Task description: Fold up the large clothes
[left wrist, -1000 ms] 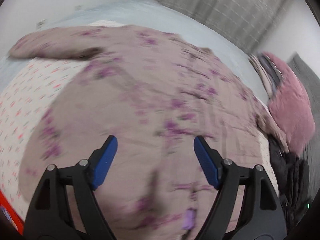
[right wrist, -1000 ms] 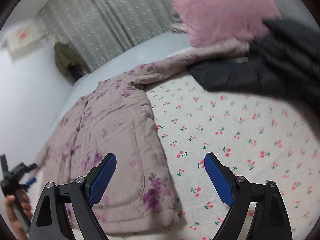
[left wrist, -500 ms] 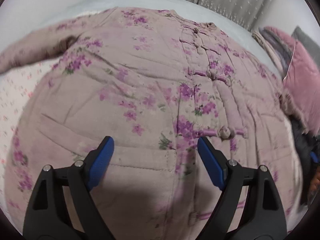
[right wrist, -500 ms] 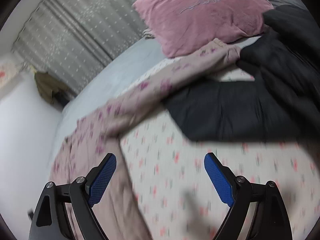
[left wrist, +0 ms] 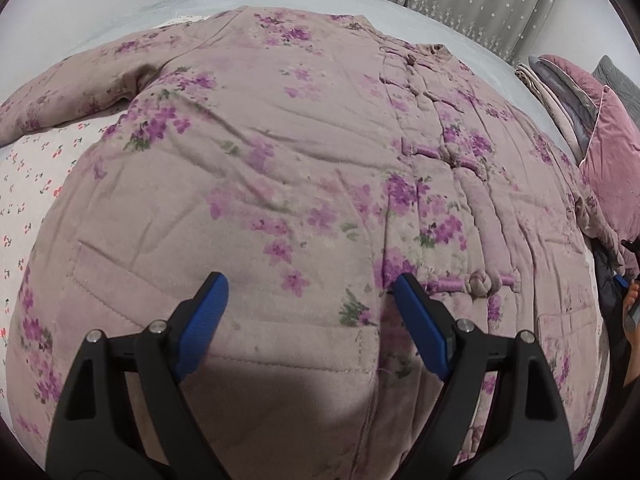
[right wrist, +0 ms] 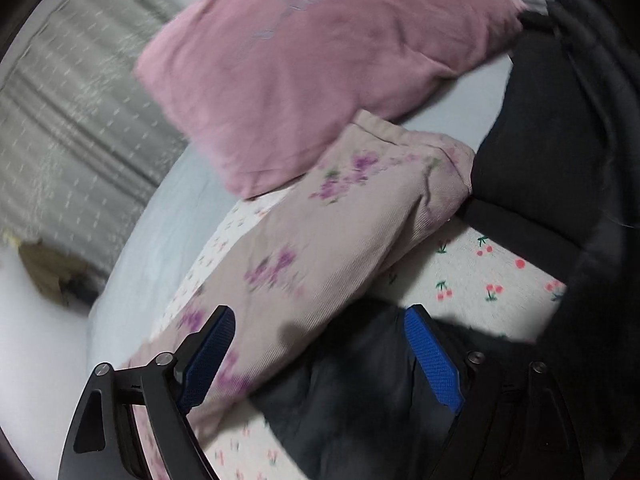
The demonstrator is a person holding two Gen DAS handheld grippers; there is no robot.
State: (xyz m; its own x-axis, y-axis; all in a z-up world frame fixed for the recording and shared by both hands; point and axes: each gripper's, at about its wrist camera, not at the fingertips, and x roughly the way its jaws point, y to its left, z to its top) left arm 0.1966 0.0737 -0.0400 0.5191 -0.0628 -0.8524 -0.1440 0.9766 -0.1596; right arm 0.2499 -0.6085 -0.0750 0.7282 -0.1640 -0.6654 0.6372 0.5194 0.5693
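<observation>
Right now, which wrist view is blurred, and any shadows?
Left wrist view: sharp, fisheye bulge; the gripper casts a dark shadow on the floral jacket. Right wrist view: motion blur smears the pink pillow and curtain; the sleeve is soft.

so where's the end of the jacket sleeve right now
In the right wrist view, the sleeve cuff lies centre-right on the cherry-print sheet, between the pink pillow and the black garment.

bed [left wrist: 36, 184]: cherry-print sheet | on it: floral jacket [left wrist: 304, 152], pink pillow [right wrist: 320, 60], dark garment [right wrist: 540, 160]
</observation>
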